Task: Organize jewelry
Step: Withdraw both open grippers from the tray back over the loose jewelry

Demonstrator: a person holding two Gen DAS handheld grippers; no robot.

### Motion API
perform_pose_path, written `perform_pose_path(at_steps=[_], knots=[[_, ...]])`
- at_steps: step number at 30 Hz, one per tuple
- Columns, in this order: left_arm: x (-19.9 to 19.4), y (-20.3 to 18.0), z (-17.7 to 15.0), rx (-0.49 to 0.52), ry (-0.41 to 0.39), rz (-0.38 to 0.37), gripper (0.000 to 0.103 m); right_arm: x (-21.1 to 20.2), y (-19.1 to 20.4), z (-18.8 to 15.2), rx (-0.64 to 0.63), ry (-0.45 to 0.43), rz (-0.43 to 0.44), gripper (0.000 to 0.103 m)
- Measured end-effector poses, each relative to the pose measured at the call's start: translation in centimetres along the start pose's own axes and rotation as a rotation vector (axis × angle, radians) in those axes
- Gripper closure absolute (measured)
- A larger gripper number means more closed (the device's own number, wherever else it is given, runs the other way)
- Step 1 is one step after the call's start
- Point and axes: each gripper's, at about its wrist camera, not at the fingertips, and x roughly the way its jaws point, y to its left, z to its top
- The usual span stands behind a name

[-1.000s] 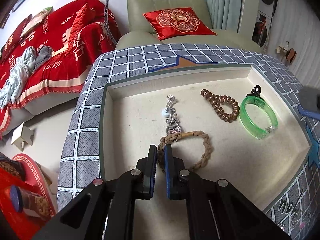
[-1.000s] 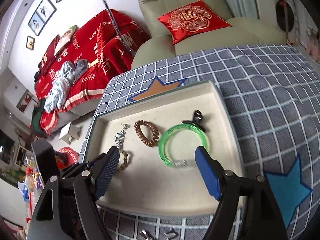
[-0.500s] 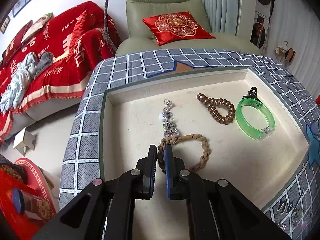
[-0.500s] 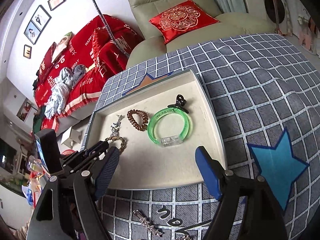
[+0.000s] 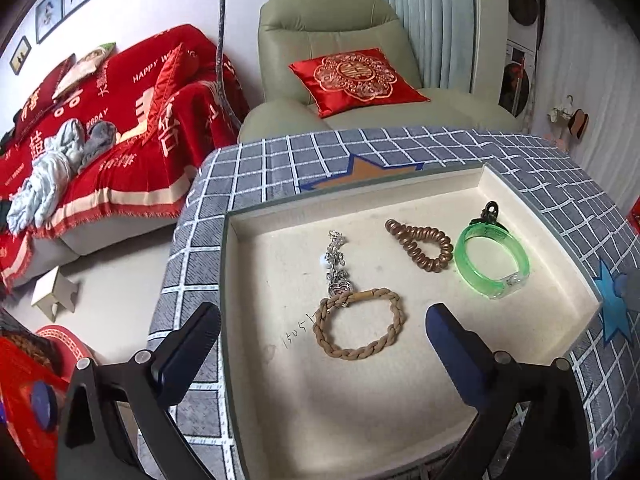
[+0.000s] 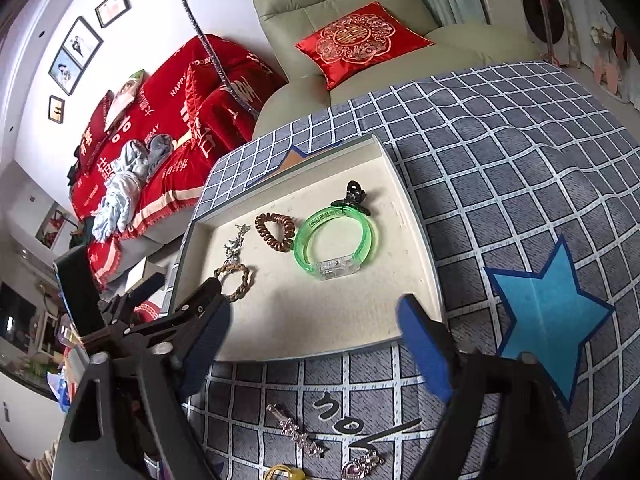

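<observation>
left gripper [image 5: 322,334]: jaws just sprang wide, braided rope bracelet [image 5: 357,323] lying loose in tray [image 5: 400,420]
right gripper [image 6: 314,320]: also just opened wide, holding nothing

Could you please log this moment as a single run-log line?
left gripper: just opened, empty | braided bracelet: lying in tray | right gripper: just opened wider, empty | hair clip: outside tray

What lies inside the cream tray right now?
Inside the tray: braided bracelet, silver charm, brown coil tie, green bangle, with a black clip partly hidden behind it.
</observation>
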Motion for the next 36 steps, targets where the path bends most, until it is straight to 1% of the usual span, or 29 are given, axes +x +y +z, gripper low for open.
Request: perform_pose_path(at_steps=[4,6,9,14,18,25,31,36], knots=[[-1.5,-0.4,-0.7,0.012,-0.017,-0.007,0.000,-1.2,0.2,-0.8,-0.011,-0.032,0.008,0.000],[-2.4,-0.6,-1.1,0.028,-0.022,-0.021,0.000,-1.6,0.2,-1.0,-0.012,-0.018,-0.001,0.000],[-3.4,-0.7,-2.0,0.027,-0.016,-0.043,0.000,-2.0,-0.2,-1.5,-0.019,0.015,-0.046,0.000],[-5.7,-1.1,-4.2,0.046,0.005,-0.121,0.000,-2.7,-1.4,-3.4,-0.004,0.064,-0.059,0.000],[-7.4,-1.5,-6.9,0.046,0.030,-0.152,0.000,-2.7,-2.0,-5.7,-0.025,0.103,-0.114,0.000],[-9.3,-2.1,-11.2,0.037,0.090,-0.204,0.000,-2.2,-2.8,-9.0,-0.011,0.158,-0.149,0.000],[-10.2,-3.5,-13.5,0.051,0.119,-0.226,0.000,-1.9,-2.5,-10.5,-0.036,0.176,-0.196,0.000],[-10.3,-4.6,-14.7,0.071,0.142,-0.250,0.000,-1.8,-1.8,-11.0,-0.066,0.177,-0.198,0.000]])
